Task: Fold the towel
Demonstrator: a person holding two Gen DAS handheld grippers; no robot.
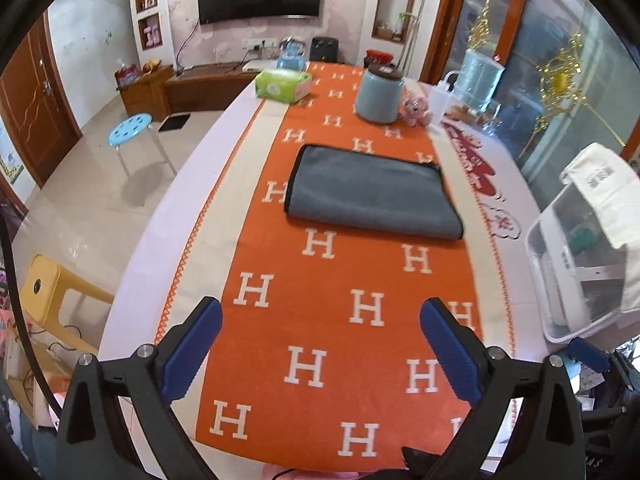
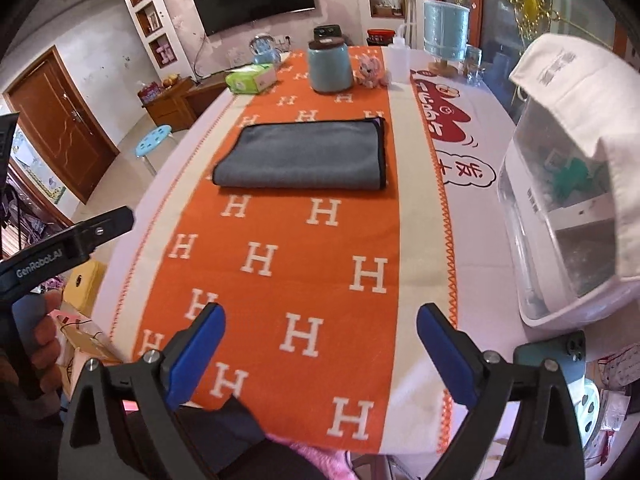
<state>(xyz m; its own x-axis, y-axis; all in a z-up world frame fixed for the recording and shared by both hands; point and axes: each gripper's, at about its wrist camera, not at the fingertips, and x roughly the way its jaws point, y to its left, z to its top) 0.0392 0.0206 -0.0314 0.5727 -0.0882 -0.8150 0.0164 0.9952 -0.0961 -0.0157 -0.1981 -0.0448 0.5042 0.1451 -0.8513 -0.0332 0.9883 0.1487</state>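
A: Left wrist view: the left claw point(image 1: 320, 354) hangs over the near end of the surface point(image 1: 200, 184) with its blue pads point(image 1: 192, 350) spread wide and nothing between them.

B: And the other side?

A: The right claw point(image 2: 320, 354) is likewise wide apart and empty, above the orange H-patterned runner point(image 2: 320, 272). The left device's black handle shows at its left edge.

B: Where is the towel?

A: The grey towel point(image 1: 370, 194) lies folded flat on the runner, mid-surface, well apart from both claws. Nothing stands between them and it.

B: What is around it?

A: Beyond it, a pale blue jar point(image 1: 380, 94) with a dark lid, a green tissue pack point(image 1: 284, 86), a small pink plush toy point(image 1: 416, 108) and a clear squeeze bottle point(image 2: 398, 60).

B: Containers?

A: A translucent plastic bin point(image 2: 560, 240) at the right edge, a white cloth point(image 2: 580, 92) draped over its top; inside, white pieces and something green, too blurred to name.
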